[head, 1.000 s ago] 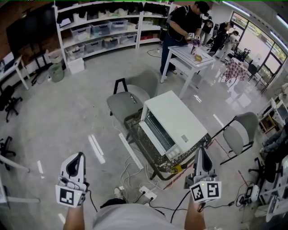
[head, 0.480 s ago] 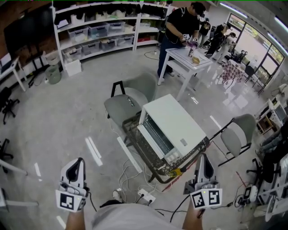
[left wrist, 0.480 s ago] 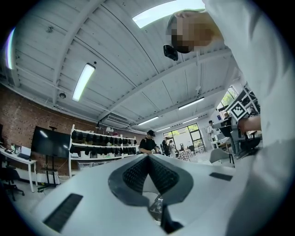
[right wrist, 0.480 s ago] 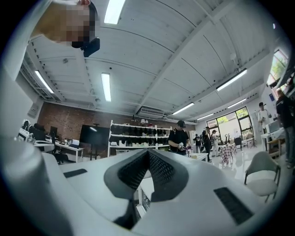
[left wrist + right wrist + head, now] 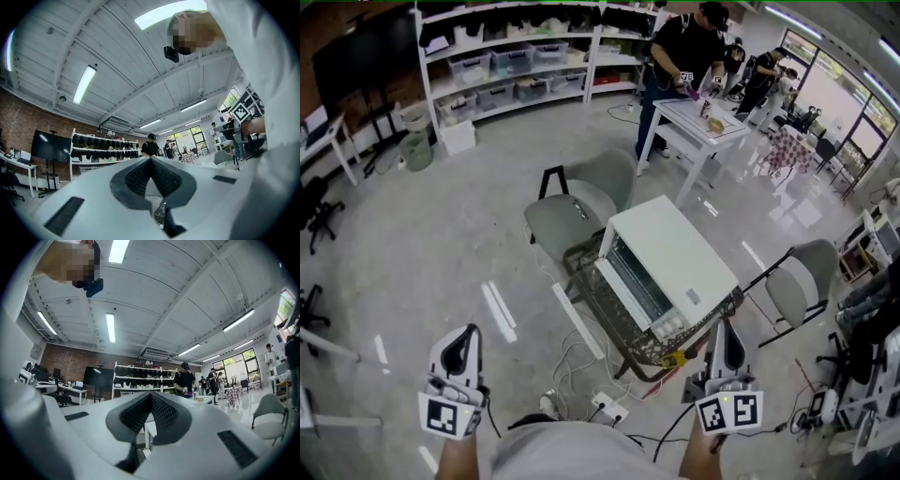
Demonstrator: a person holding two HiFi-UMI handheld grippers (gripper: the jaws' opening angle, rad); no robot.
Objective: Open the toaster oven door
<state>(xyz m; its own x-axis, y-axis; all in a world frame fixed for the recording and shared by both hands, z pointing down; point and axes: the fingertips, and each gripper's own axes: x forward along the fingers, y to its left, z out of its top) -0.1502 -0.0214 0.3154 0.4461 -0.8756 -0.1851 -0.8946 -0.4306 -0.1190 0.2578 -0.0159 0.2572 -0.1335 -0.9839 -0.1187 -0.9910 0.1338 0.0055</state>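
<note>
From the head view, the toaster oven [image 5: 675, 258] stands on a low wire table [image 5: 605, 314], filling its far right side. Its glass door [image 5: 635, 281] faces the table's near left edge, and the knobs are at the door's near end. The door looks shut. A bare strip of table runs in front of it. Both tools hang low, well apart from the oven. The left gripper [image 5: 467, 331] is over the floor on the left, and the right gripper [image 5: 723, 325] is just off the table's near right corner. A power strip [image 5: 609, 405] and loose cables lie on the floor between the person and the table. A grey chair [image 5: 572, 206] stands beyond the table's far corner.

The left gripper view points up at the ceiling. Its dark pads [image 5: 136, 177] meet at the tip, with nothing between them.

The right gripper view also tilts upward, towards the shelves [image 5: 140, 376] and people in the distance. Its pads [image 5: 136, 413] are pressed together and empty.

The step in hand is the approach. The right gripper is nearer, so it is the likelier one to use. It should tip down, spread its jaws before arriving, and come in square to the door's upper edge, where I expect the handle to be, though I cannot make one out. Once it has hold, pulling out and down along the hinge's arc suits better than straight back, which could drag the oven across the mesh.
</note>
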